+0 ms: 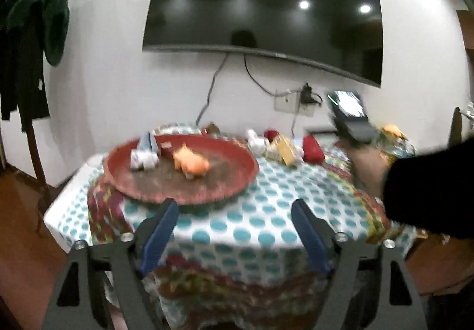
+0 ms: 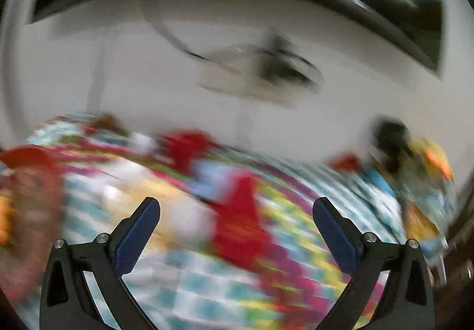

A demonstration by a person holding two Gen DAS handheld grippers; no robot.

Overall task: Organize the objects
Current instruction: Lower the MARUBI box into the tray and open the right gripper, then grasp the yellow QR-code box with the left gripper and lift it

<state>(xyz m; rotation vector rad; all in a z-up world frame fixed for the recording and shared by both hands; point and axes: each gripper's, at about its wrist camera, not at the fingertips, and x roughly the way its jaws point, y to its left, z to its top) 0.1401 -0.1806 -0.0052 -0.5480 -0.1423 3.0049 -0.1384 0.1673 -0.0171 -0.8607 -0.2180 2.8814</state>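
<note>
A round red tray (image 1: 237, 182) sits on a table with a teal-dotted cloth (image 1: 266, 220). In the tray are an orange toy (image 1: 191, 162) and a white-and-blue carton (image 1: 145, 152). Behind and right of it lie a yellow box (image 1: 284, 149), a red object (image 1: 312, 149) and a small white item (image 1: 256, 139). My left gripper (image 1: 235, 219) is open and empty, just in front of the tray. My right gripper (image 2: 237, 213) is open and empty above the blurred cloth, with a red object (image 2: 246, 217) between the jaws' line of sight. The right gripper's body (image 1: 352, 120) shows in the left wrist view.
A large dark TV (image 1: 266, 13) hangs on the white wall with cables (image 1: 207, 99) below it. Dark clothes (image 1: 32, 34) hang at the left. A black sleeve (image 1: 429, 188) crosses the right side. More colourful items (image 2: 426, 170) lie at the table's far right.
</note>
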